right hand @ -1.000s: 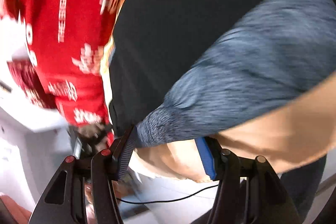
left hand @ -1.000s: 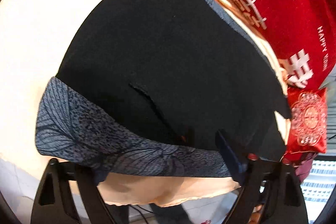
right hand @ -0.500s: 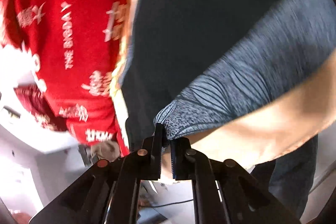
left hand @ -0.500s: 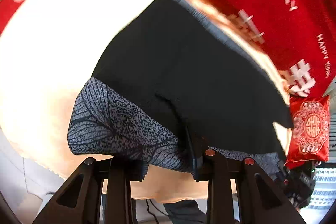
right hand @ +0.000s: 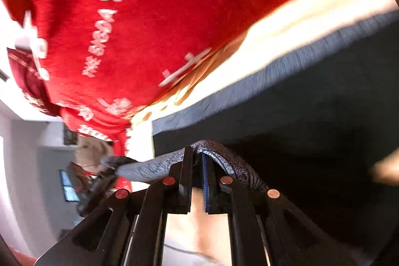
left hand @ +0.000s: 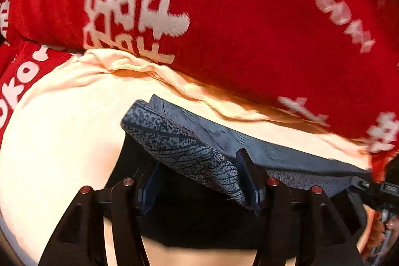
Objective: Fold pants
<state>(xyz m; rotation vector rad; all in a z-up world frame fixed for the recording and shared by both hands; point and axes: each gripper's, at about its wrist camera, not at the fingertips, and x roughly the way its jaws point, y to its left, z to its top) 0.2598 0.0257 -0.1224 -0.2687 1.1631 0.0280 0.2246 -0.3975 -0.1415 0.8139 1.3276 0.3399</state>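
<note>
Cream bedsheet (left hand: 57, 136) below the red blanket (left hand: 249, 29) carries the dark pants (left hand: 189, 221). Left view: left claw (left hand: 202, 183) opening, the patterned waistband (left hand: 184, 148) apparently loose between its pads. Right view: right claw (right hand: 198, 166) pinched on the waistband, below the blanket.

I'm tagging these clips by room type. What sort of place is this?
Probably a bedroom at home: dark pants lie on a cream sheet, beside a red blanket with white lettering. A red cushion and pale walls show at the edge.
</note>
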